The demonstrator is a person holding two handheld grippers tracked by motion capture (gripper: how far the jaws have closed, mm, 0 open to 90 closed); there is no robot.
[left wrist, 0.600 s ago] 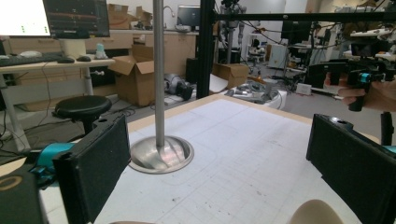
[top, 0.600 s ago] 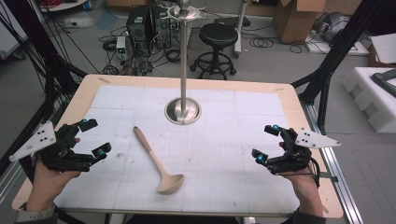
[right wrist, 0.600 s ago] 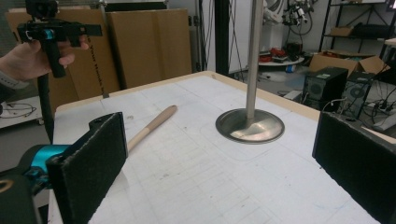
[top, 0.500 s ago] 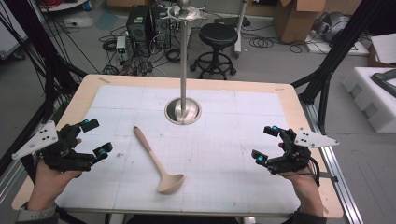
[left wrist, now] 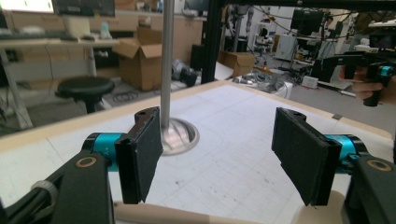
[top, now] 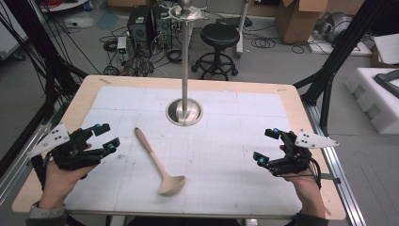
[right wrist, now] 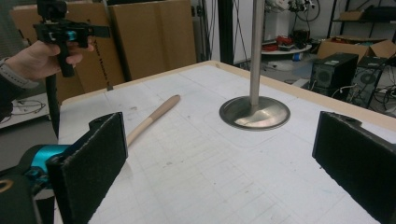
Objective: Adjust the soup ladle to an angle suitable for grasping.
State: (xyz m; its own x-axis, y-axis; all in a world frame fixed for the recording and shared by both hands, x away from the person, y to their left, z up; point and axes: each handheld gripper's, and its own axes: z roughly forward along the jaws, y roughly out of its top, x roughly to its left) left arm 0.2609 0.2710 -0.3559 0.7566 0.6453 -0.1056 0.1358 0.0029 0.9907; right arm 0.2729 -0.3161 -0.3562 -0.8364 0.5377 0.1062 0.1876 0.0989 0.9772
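A pale wooden ladle (top: pixel 155 157) lies on the white mat, handle toward the far left, bowl toward the near edge. My left gripper (top: pixel 106 136) hovers just left of the handle, open, nothing between its pads. In the left gripper view the jaws (left wrist: pixel 219 158) stand wide apart, with the ladle (left wrist: pixel 159 215) along the bottom edge below them. My right gripper (top: pixel 266 146) is open near the right side of the mat, far from the ladle. Between its spread jaws (right wrist: pixel 224 163), the right gripper view has the ladle handle (right wrist: pixel 149 116) farther off.
A metal stand (top: pixel 184 112) with a round base and tall pole rises at the middle back of the mat (top: pixel 226 141). The wooden table edge (top: pixel 301 108) frames the mat. A stool (top: pixel 217 35), boxes and cables sit on the floor beyond.
My left gripper has shifted a little to the right, closer to the ladle handle. The right gripper and the ladle have stayed put.
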